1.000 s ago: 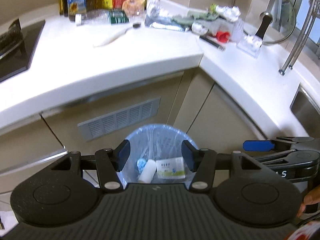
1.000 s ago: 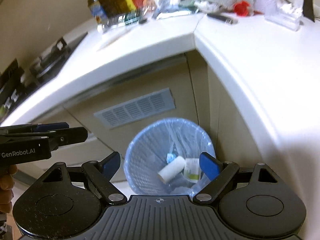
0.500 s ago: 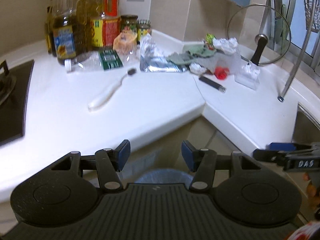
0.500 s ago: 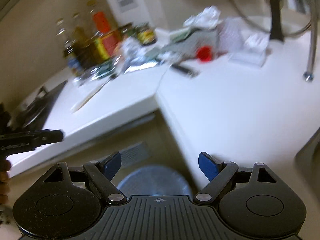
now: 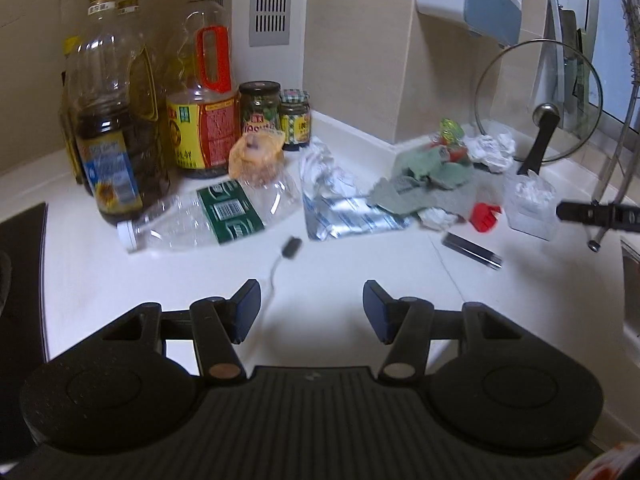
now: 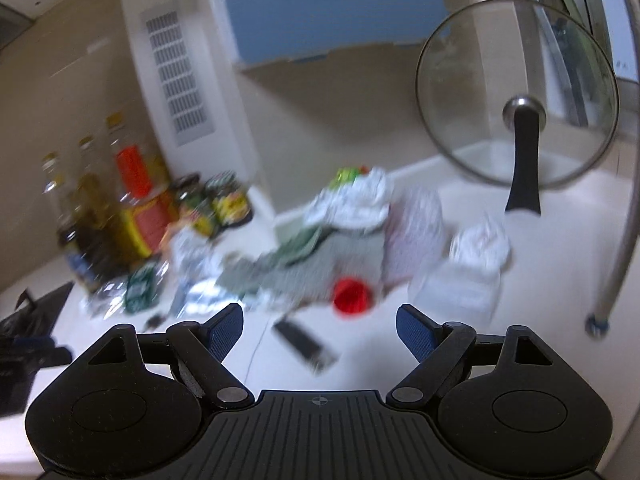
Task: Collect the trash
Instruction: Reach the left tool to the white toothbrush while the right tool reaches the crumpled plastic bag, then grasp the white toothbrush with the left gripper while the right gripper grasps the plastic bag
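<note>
No text reads clearly; the green bottle label point(image 5: 231, 212) shows only a barcode.

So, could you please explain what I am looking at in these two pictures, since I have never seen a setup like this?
There is no robot here. A person carries a two-finger gripper in each hand, and a fisheye camera on each one looks forward along its fingers. The black shape with blue pads along the bottom of each picture is that gripper itself: the left gripper in one view, the right gripper in the other. Both are open and hold nothing.

Ahead lies a white kitchen countertop strewn with rubbish: an empty plastic water bottle on its side, a flattened foil pouch, crumpled paper, a red cap and a small dark bar. Oil bottles and jars stand at the back, and a glass pot lid leans against the wall. The right view is blurred.
</note>
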`<action>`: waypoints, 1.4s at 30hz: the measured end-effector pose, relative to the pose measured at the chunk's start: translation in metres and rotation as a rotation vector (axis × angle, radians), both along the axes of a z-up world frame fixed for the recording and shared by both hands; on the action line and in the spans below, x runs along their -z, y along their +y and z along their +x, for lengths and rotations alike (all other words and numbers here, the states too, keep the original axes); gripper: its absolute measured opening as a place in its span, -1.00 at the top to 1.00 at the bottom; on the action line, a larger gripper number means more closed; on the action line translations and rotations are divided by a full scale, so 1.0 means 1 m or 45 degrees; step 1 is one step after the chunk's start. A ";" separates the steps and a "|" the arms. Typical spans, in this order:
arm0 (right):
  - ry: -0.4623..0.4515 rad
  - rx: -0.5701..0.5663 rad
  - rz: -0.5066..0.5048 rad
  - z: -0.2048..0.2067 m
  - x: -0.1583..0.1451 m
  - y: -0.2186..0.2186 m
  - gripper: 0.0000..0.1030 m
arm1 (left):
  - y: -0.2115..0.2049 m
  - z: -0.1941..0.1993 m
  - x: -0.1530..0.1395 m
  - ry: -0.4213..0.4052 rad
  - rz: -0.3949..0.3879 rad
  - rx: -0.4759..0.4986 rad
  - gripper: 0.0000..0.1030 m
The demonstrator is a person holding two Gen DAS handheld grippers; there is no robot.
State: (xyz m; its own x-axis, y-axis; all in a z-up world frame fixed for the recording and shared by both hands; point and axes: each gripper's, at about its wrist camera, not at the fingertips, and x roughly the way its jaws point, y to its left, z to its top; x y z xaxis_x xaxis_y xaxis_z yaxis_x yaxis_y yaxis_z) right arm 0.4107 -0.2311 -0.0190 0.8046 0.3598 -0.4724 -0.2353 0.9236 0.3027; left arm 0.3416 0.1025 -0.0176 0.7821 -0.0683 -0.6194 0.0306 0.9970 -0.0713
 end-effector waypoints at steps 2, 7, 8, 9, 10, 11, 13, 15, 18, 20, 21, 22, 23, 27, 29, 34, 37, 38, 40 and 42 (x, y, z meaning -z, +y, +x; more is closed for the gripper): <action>-0.026 0.022 -0.010 0.016 0.001 -0.001 -0.63 | 0.006 0.011 0.003 0.008 0.007 0.003 -0.04; -0.072 0.066 -0.056 0.054 0.000 0.002 -0.63 | 0.024 0.030 0.015 0.034 0.026 -0.017 -0.04; -0.085 0.075 -0.061 0.060 0.000 0.002 -0.63 | 0.028 0.032 0.016 0.037 0.025 -0.024 -0.04; -0.097 0.082 -0.064 0.066 0.000 0.002 -0.63 | 0.032 0.035 0.018 0.039 0.025 -0.032 -0.04; -0.108 0.091 -0.068 0.072 -0.001 0.003 -0.63 | 0.037 0.038 0.019 0.041 0.025 -0.040 -0.04; -0.113 0.100 -0.071 0.077 0.000 0.003 -0.63 | 0.041 0.040 0.020 0.045 0.026 -0.047 -0.04; -0.122 0.130 -0.060 0.087 0.001 0.003 -0.62 | 0.049 0.044 0.022 0.047 0.029 -0.064 -0.04; -0.125 0.165 -0.045 0.098 0.003 0.002 -0.58 | 0.056 0.047 0.023 0.050 0.027 -0.081 -0.04; -0.117 0.195 -0.042 0.114 0.006 0.001 -0.46 | 0.064 0.050 0.025 0.058 0.024 -0.098 -0.04; -0.096 0.205 -0.043 0.124 0.010 0.002 -0.31 | 0.067 0.050 0.026 0.063 0.022 -0.098 -0.04; -0.083 0.208 -0.036 0.128 0.013 0.002 -0.25 | 0.068 0.049 0.027 0.065 0.021 -0.095 -0.04; -0.067 0.208 -0.023 0.132 0.015 0.001 -0.14 | 0.069 0.049 0.028 0.068 0.020 -0.091 -0.04; -0.052 0.209 -0.012 0.134 0.017 0.000 -0.02 | 0.069 0.049 0.029 0.071 0.019 -0.086 -0.04; -0.052 0.196 0.012 0.134 0.021 -0.001 0.44 | 0.069 0.046 0.031 0.076 0.010 -0.056 -0.04; -0.056 0.200 0.024 0.131 0.020 -0.002 0.51 | 0.068 0.045 0.032 0.079 0.003 -0.038 -0.04; -0.116 0.207 0.081 0.114 0.008 -0.008 0.53 | 0.063 0.043 0.038 0.105 -0.015 0.016 -0.03; -0.159 0.208 0.115 0.098 -0.003 -0.010 0.53 | 0.059 0.043 0.043 0.125 -0.016 0.040 -0.02; -0.170 0.206 0.127 0.091 -0.007 -0.012 0.53 | 0.058 0.044 0.045 0.133 -0.018 0.047 -0.02; -0.187 0.200 0.146 0.077 -0.013 -0.014 0.53 | 0.056 0.045 0.049 0.144 -0.018 0.061 -0.01; -0.193 0.194 0.166 0.063 -0.016 -0.016 0.53 | 0.054 0.046 0.054 0.158 -0.019 0.073 0.07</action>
State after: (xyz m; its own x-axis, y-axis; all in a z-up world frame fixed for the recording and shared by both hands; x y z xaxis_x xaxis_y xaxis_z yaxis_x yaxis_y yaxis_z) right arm 0.4739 -0.2472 -0.0025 0.9122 0.2792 -0.2999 -0.1484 0.9073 0.3934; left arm 0.3873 0.1563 -0.0711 0.6941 -0.1206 -0.7097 0.0776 0.9927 -0.0928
